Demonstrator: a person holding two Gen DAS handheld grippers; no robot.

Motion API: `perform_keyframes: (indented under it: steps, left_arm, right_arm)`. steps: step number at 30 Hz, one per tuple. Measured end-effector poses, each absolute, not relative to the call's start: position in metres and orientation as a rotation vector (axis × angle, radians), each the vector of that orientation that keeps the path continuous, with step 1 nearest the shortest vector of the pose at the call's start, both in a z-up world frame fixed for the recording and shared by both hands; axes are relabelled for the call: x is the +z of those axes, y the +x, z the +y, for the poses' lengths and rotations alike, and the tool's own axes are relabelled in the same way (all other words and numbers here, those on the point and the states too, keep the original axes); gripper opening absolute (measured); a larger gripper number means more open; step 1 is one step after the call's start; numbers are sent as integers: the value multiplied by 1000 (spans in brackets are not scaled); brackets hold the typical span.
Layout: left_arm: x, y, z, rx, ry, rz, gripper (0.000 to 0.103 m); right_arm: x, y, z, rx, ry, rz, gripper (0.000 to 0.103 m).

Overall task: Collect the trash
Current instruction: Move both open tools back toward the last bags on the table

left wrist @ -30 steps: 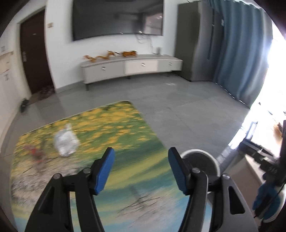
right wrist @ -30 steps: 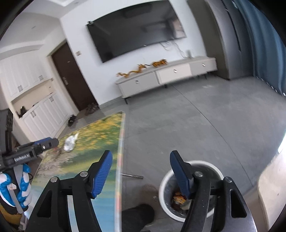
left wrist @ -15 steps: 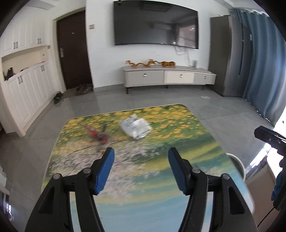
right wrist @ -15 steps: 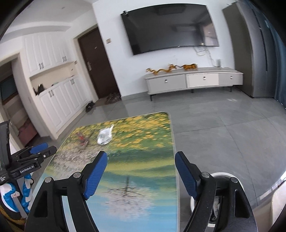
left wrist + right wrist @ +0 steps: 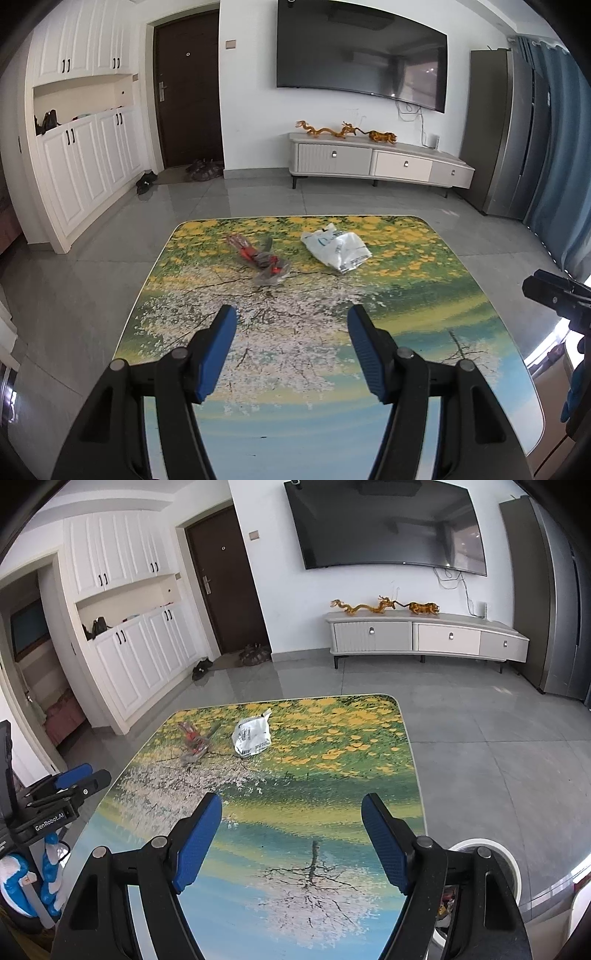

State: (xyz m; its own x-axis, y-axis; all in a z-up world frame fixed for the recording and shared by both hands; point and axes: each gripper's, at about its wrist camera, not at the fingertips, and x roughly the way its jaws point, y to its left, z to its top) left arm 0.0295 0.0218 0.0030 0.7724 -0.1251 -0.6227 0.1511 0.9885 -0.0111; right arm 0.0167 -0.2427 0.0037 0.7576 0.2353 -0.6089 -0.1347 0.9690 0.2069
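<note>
White bag [image 5: 335,248] and red wrapper [image 5: 258,258] lie on table [image 5: 424,295]; both grippers' fingers spread, empty.

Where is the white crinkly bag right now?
The white bag lies on the far part of the flowery table, just right of the red wrapper, in both views.

Daylight fills the room, bright and even, and both views are sharp. The glossy surface [image 5: 424,332] and the floor [image 5: 480,738] carry soft sheen; the TV [image 5: 362,55] mirrors the room. Fisheye bending curves walls and doors, and corners fall black.
</note>
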Motion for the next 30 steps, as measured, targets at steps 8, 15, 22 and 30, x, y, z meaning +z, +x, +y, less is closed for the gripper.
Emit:
perform_keyframes:
  steps: [8, 15, 22, 30]
  left_arm:
    - [-5, 34, 33, -118, 34, 676, 61]
    - [-6, 36, 44, -102, 22, 673, 61]
    - [-10, 39, 55, -94, 11, 673, 61]
    - [-17, 43, 69, -82, -8, 686, 61]
  right_arm:
    - [2, 23, -232, 206, 129, 705, 76]
    - [-1, 26, -221, 208, 108, 722, 76]
    - [-1, 31, -208, 217, 84, 734, 76]
    - [-1, 37, -193, 228, 57, 751, 77]
